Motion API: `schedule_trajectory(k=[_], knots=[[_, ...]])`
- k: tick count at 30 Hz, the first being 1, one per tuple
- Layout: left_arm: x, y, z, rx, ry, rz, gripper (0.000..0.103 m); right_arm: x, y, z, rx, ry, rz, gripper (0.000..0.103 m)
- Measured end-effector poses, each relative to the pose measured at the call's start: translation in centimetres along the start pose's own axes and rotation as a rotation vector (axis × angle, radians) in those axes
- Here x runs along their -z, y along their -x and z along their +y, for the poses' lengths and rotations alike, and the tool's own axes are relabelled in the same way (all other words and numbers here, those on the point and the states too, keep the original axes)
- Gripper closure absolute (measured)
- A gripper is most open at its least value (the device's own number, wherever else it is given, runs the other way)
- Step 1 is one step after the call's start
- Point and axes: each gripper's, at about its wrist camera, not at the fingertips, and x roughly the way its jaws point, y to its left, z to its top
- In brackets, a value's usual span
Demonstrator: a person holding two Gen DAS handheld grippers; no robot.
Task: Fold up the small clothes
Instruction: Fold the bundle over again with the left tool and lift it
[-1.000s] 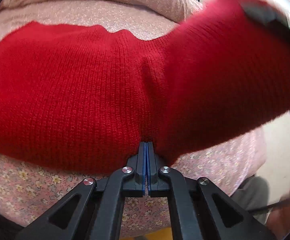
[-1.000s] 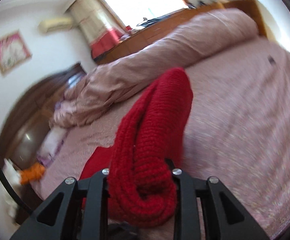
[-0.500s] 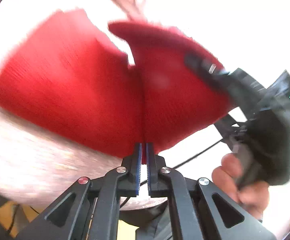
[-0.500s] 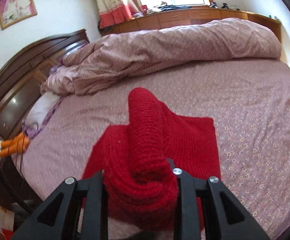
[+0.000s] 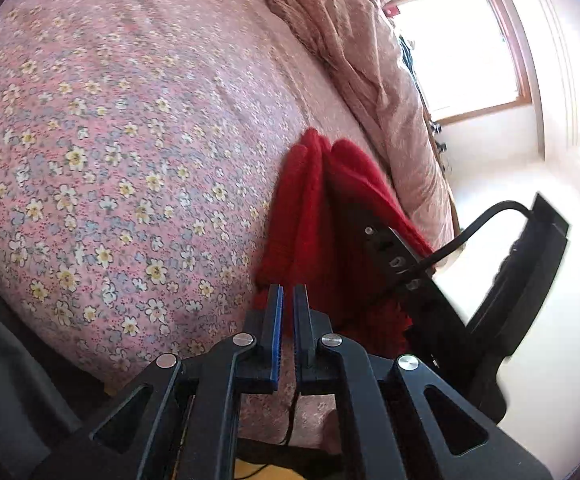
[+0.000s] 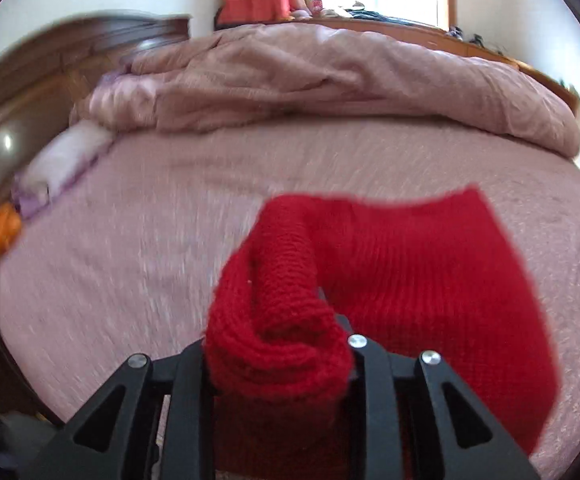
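left gripper [image 5: 286,300]: clenched, red fabric nipped between blue pads | red knitted garment [image 6: 410,264]: partly spread on pink floral bedsheet [image 5: 110,140], one edge bunched | right gripper [image 6: 278,344]: clamped on bunched knit roll

Red knit garment [image 6: 410,264] lies bunched on bed.

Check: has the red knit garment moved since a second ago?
Yes. The red knit garment has come down from mid-air toward the floral bed sheet, away from the rumpled duvet.
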Motion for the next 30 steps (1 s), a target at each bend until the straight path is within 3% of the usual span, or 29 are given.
schedule_trajectory(k=[2, 6, 7, 10, 11, 12, 13, 14, 15, 20, 23, 27, 30], knots=[[0.3, -0.5, -0.4, -0.015, -0.029, 0.006, 0.103, 0.5, 1.3, 0.6, 0.024, 0.021, -0.065, 0.077], [0.6, -2.2, -0.5, -0.021, -0.025, 0.042, 0.103, 0.4, 4.1, -1.2, -0.068, -0.077, -0.194, 0.076], [0.5, -2.5, -0.5, -0.023, -0.020, 0.044, 0.103, 0.5, 3.7, -1.3, -0.057, -0.065, -0.185, 0.070], [-0.3, -2.8, -0.1, -0.007, -0.004, 0.040, 0.103, 0.4, 1.1, -1.4, -0.104, -0.028, -0.031, 0.065], [-0.4, -2.5, 0.1, 0.008, 0.003, 0.037, 0.103, 0.4, 1.5, -1.4, -0.134, -0.017, -0.042, 0.052], [-0.4, -2.0, 0.4, 0.024, 0.010, 0.038, 0.096, 0.2, 2.3, -1.5, -0.176, -0.006, -0.064, 0.040], [-0.4, -2.0, 0.4, 0.047, 0.018, 0.041, 0.092, 0.0, 3.4, -1.9, -0.273, 0.000, -0.087, 0.020], [-0.6, -1.5, 0.6, 0.064, 0.023, 0.040, 0.079, -0.3, 4.6, -2.4, -0.396, 0.000, -0.111, 0.009], [-0.7, -1.0, 0.8, 0.089, 0.032, 0.041, 0.067, -0.5, 5.8, -2.9, -0.467, 0.001, -0.118, 0.005], [-0.2, 0.5, 0.3, 0.181, 0.041, 0.029, 0.047, 0.1, 11.6, -8.5, -0.415, -0.049, -0.187, 0.002], [-0.4, 0.0, -0.5, 0.237, 0.029, 0.045, 0.037, 1.7, 12.5, -13.6, -0.306, -0.089, -0.204, 0.000], [-0.3, -1.2, -1.6, 0.304, 0.008, 0.075, 0.033, 5.0, 10.2, -18.5, -0.213, -0.167, -0.111, 0.000], [-0.8, -2.0, -2.2, 0.288, 0.001, 0.069, 0.030, 8.4, 8.9, -20.9, -0.167, -0.233, -0.056, 0.000]])
